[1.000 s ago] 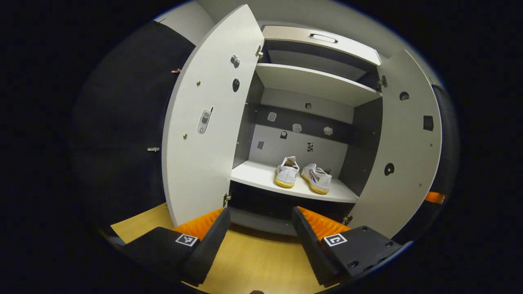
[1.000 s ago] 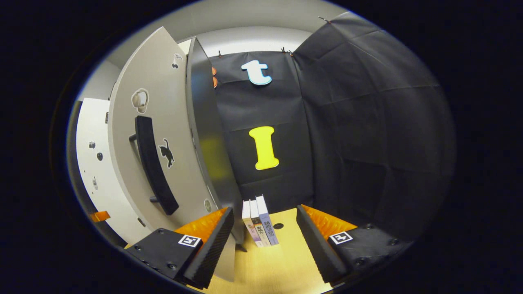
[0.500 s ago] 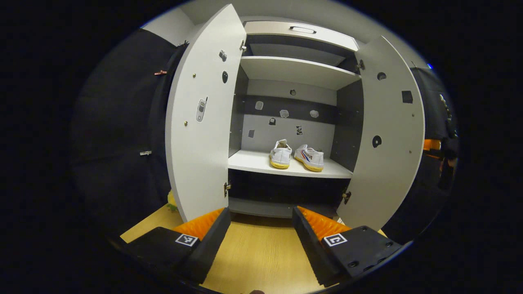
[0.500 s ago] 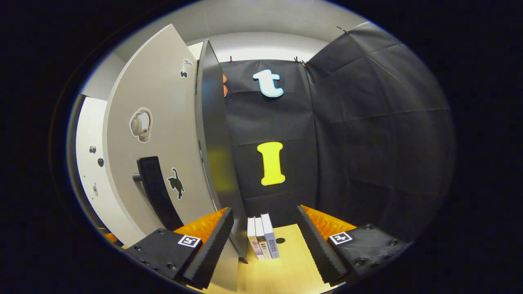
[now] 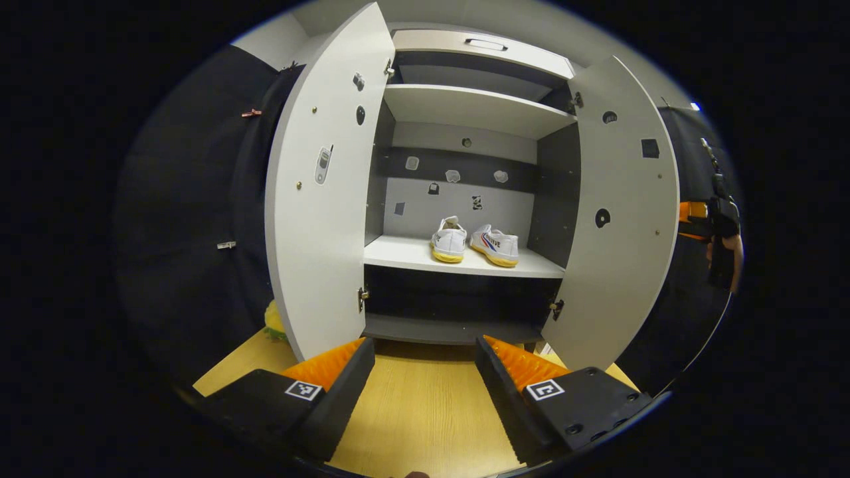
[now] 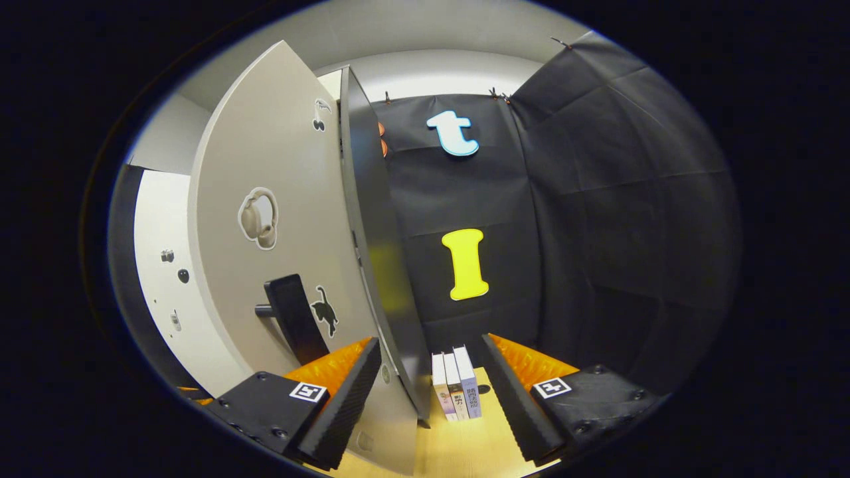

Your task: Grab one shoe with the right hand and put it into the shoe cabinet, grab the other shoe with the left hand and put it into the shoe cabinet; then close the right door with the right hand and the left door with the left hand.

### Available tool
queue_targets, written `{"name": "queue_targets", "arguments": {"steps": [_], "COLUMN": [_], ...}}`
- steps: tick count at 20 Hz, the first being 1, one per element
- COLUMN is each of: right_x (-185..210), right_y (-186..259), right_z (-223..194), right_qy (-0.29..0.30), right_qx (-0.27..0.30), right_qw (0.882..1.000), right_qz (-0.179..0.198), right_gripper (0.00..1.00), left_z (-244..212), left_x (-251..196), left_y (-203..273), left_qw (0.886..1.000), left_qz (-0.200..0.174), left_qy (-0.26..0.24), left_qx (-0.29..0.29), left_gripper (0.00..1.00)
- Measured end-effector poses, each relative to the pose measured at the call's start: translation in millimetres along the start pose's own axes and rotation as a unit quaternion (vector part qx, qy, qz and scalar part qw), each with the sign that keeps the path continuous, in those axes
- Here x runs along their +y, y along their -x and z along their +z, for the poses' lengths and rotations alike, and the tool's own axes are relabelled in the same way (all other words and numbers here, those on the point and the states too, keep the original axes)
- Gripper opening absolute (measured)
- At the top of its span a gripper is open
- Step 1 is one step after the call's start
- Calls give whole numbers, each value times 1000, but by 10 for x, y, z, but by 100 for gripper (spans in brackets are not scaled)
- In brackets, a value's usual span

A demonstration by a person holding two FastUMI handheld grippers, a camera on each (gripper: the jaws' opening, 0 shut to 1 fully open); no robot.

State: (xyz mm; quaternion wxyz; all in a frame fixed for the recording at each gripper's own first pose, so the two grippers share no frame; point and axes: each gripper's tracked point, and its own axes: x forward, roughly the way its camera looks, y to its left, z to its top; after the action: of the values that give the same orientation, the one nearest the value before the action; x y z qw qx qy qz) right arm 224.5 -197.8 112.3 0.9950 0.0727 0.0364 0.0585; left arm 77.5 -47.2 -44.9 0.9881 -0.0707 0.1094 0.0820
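Both grippers are wide open and empty. The left gripper [image 5: 425, 372] has backed away from the grey shoe cabinet [image 5: 475, 109], where the white canvas shoes [image 5: 473, 240] sit on the shelf; the right gripper [image 6: 428, 382] has neared the right door's [image 6: 279, 219] outer face, ready to close it.

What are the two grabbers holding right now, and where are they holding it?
Nothing. The left gripper is open over the floor, and the right gripper is open beside the right door. Both shoes sit on the cabinet shelf.
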Motion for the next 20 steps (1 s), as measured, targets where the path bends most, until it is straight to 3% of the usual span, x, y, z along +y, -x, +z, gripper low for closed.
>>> {"name": "queue_targets", "arguments": {"steps": [2,9,15,20], "right_x": [1,310,1006,1696], "right_y": [47,101,38,-57], "right_z": [-37,-22,-249,-418], "right_qy": [-9,29,-11,3], "right_qx": [5,-11,4,10], "right_qw": [1000,999,1000,997], "right_qz": [-17,-24,27,79], "right_gripper": [98,98,98,98], "left_z": [18,63,75,99], "left_x": [90,351,604,955], "left_y": [14,59,61,145], "left_qw": [1000,1000,999,999], "left_qz": [5,17,28,50], "left_qy": [4,23,16,18], "left_qx": [0,-7,-5,-13], "left_gripper": [95,95,95,95]}}
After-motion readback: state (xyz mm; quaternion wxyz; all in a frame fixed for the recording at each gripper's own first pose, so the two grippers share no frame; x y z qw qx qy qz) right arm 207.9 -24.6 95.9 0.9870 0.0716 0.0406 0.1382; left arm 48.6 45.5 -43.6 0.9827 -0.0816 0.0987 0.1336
